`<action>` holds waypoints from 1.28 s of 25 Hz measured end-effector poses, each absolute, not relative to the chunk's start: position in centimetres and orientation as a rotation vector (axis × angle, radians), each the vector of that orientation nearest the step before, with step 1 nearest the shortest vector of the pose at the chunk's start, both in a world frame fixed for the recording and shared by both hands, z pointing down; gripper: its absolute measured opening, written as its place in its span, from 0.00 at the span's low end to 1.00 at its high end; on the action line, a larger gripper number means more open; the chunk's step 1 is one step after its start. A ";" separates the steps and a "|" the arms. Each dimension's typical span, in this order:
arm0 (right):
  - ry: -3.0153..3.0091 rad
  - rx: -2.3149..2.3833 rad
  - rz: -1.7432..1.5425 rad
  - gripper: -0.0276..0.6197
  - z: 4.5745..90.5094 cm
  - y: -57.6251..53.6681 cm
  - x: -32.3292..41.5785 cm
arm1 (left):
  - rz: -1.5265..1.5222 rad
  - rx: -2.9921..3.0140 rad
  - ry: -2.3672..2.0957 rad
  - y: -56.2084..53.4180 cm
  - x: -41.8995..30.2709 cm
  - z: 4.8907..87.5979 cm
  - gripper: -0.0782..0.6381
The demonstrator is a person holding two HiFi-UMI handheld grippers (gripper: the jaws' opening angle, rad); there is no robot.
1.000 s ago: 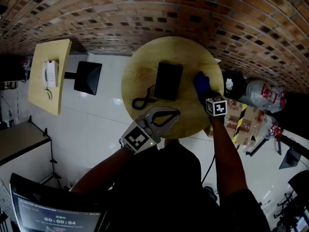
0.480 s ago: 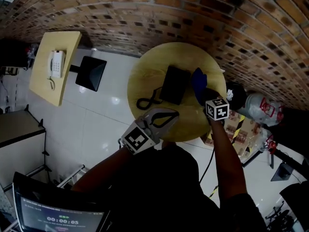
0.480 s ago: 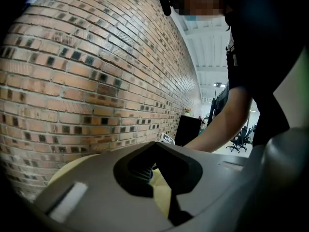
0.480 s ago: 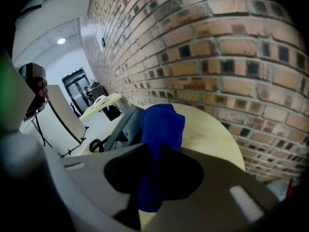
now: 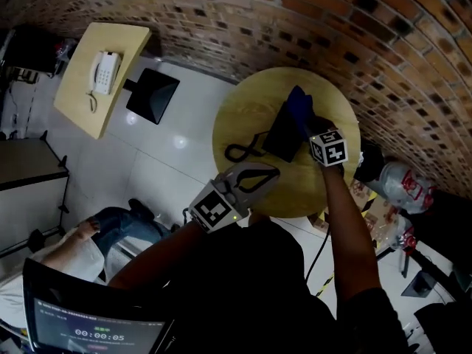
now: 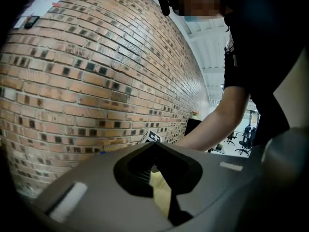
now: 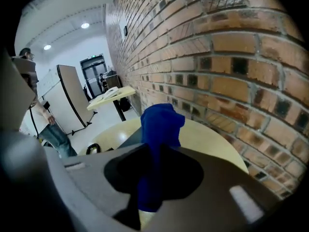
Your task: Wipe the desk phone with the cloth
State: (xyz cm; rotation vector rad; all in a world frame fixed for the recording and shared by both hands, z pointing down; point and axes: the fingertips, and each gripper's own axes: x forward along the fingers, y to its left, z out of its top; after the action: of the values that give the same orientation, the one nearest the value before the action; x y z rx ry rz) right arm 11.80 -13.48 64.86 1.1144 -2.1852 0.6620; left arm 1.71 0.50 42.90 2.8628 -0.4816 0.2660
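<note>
A black desk phone [image 5: 282, 134] lies on the round wooden table [image 5: 254, 113], its coiled cord [image 5: 243, 152] trailing to the left. My right gripper [image 5: 308, 127] is shut on a blue cloth [image 5: 298, 103], held bunched over the phone's right far corner. In the right gripper view the blue cloth [image 7: 159, 127] stands up out of the right gripper [image 7: 155, 151], above the table [image 7: 207, 139] and the phone's dark edge [image 7: 129, 137]. My left gripper [image 5: 271, 172] hovers over the table's near edge, shut and empty. In its own view the left gripper [image 6: 154, 144] has its tips together.
A brick wall [image 5: 354, 28] runs close behind the table. A square table [image 5: 81, 94] with a white phone [image 5: 105, 72] stands far left, a black square stand [image 5: 153, 94] beside it. A person's jeans [image 5: 122, 227] show lower left. Bags [image 5: 405, 186] lie to the right.
The right gripper has closed on the blue cloth and carried it from the table beside the phone up over the phone's corner. The left gripper has kept its place.
</note>
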 end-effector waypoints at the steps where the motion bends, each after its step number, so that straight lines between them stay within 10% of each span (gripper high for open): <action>1: -2.176 1.104 0.668 0.16 65.4 -13.2 11.6 | 0.260 2.856 -0.493 0.4 1.4 42.7 0.12; 32: -2.234 0.975 0.649 0.16 65.2 -8.5 5.5 | 0.255 2.819 -0.536 1.1 -2.9 43.4 0.12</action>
State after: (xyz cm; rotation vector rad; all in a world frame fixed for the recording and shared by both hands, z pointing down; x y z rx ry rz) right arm 5.45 -8.49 65.24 0.9747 -2.2341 0.6485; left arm -2.88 1.12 43.39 2.8193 -0.5359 0.2549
